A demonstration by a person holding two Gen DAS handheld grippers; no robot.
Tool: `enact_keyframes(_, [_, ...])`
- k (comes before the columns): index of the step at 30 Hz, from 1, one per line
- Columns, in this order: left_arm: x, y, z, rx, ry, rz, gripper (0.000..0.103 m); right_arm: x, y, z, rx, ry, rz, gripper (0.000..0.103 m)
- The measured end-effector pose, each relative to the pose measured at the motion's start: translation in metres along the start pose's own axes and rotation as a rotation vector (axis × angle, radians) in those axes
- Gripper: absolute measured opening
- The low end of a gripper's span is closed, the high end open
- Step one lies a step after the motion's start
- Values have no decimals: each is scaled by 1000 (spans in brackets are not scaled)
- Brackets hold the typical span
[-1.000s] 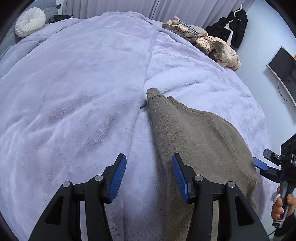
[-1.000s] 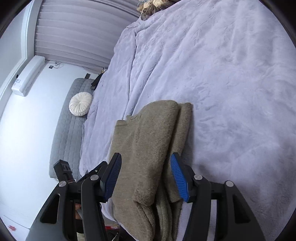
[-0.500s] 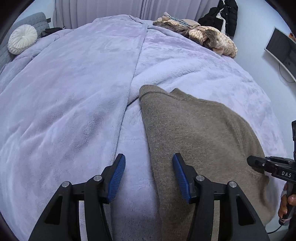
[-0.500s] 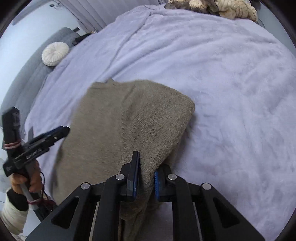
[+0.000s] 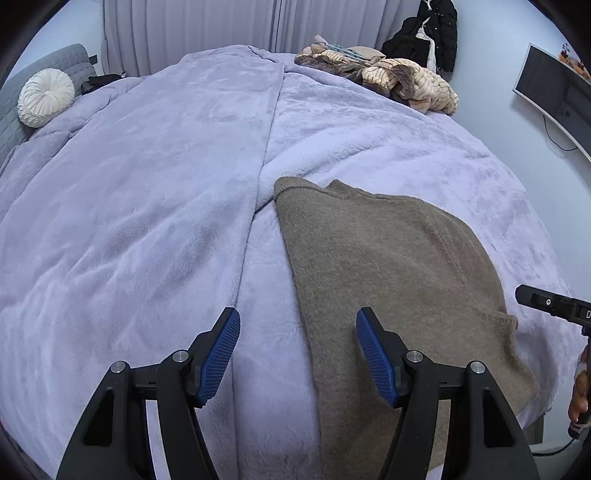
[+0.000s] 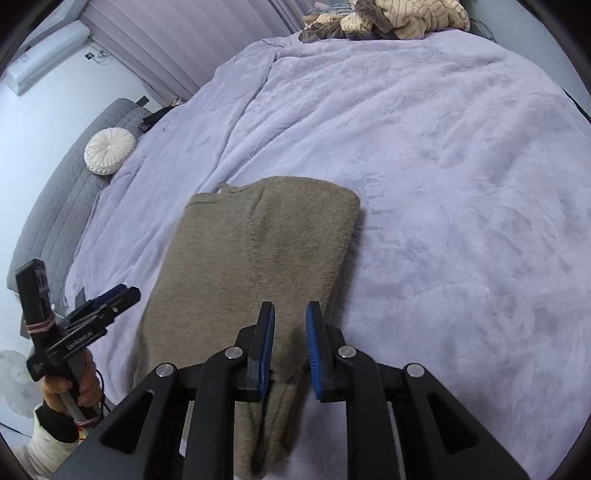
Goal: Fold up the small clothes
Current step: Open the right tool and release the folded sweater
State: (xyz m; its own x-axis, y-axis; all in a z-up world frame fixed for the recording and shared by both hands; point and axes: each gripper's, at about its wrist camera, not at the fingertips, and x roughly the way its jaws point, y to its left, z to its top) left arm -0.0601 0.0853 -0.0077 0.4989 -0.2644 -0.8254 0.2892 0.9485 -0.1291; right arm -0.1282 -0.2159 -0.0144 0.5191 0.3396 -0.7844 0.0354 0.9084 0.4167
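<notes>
Left gripper point(image 5: 297, 345) is angled down with its jaws wide apart and nothing between them, and they've just been opening further. Right gripper point(image 6: 290, 343) points down too, jaws slightly apart after closing hard then easing a bit, not clearly pinching anything. Each handle sits in a hand point(image 6: 72, 387).

The near hem of the folded olive-brown knitted sweater point(image 6: 255, 280) ran out past the bottom edge in both wrist views. The right gripper point(image 5: 550, 304) was cut off by the left view's right edge. The heap of striped beige clothes point(image 6: 391, 16) was cropped at the top
</notes>
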Motion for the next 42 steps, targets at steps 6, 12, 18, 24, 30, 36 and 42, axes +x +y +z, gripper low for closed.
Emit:
enact_keyframes(6, [7, -20, -33, 8, 35, 5, 67, -1, 49, -17, -107, 7, 30, 18])
enact_keyframes(12, [7, -18, -48, -28, 56, -5, 67, 30, 57, -41, -147, 54, -48, 18])
enact_keyframes(18, [6, -22, -53, -16, 61, 12, 67, 29, 44, -56, -93, 31, -46, 17])
enact_keyframes(24, [7, -19, -56, -42, 71, 32, 79, 35, 38, -66, -75, 27, -47, 17])
enact_keyframes(30, [3, -19, -64, -48, 62, 34, 79, 42, 44, -72, -115, 1, -90, 19])
enact_keyframes(36, [-3, -17, -67, -59, 62, 36, 79, 30, 37, -75, -40, -18, -34, 21])
enact_keyframes(42, [-8, -20, -66, -47, 55, 65, 79, 11, 32, -75, 21, -38, -10, 73])
